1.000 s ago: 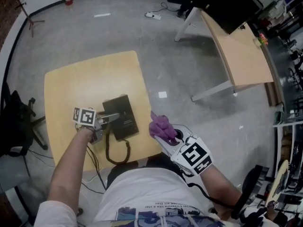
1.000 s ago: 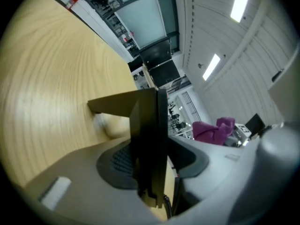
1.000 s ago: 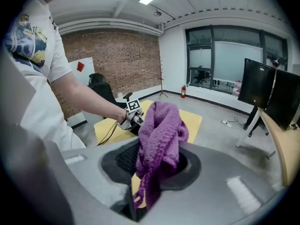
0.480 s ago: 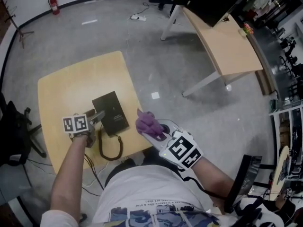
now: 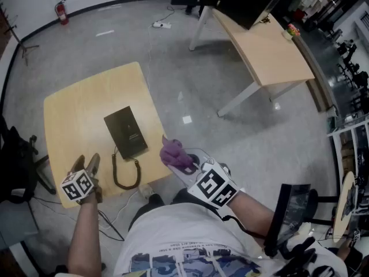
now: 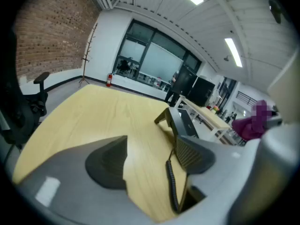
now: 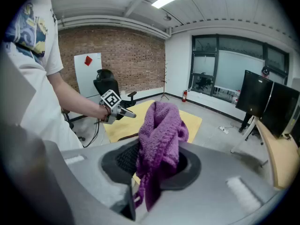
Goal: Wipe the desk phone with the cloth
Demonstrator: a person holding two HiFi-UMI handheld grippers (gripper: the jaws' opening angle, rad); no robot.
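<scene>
the left gripper (image 5: 86,160), its jaws just opening wide and empty, is near left of the desk phone (image 5: 125,133); the right gripper (image 5: 185,163) clenches the purple cloth (image 5: 173,153)

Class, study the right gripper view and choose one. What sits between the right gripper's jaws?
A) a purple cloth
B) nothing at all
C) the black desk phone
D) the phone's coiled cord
A: in the right gripper view, the right gripper has its jaws closed on the purple cloth, which bunches up above them and hangs below.
</scene>
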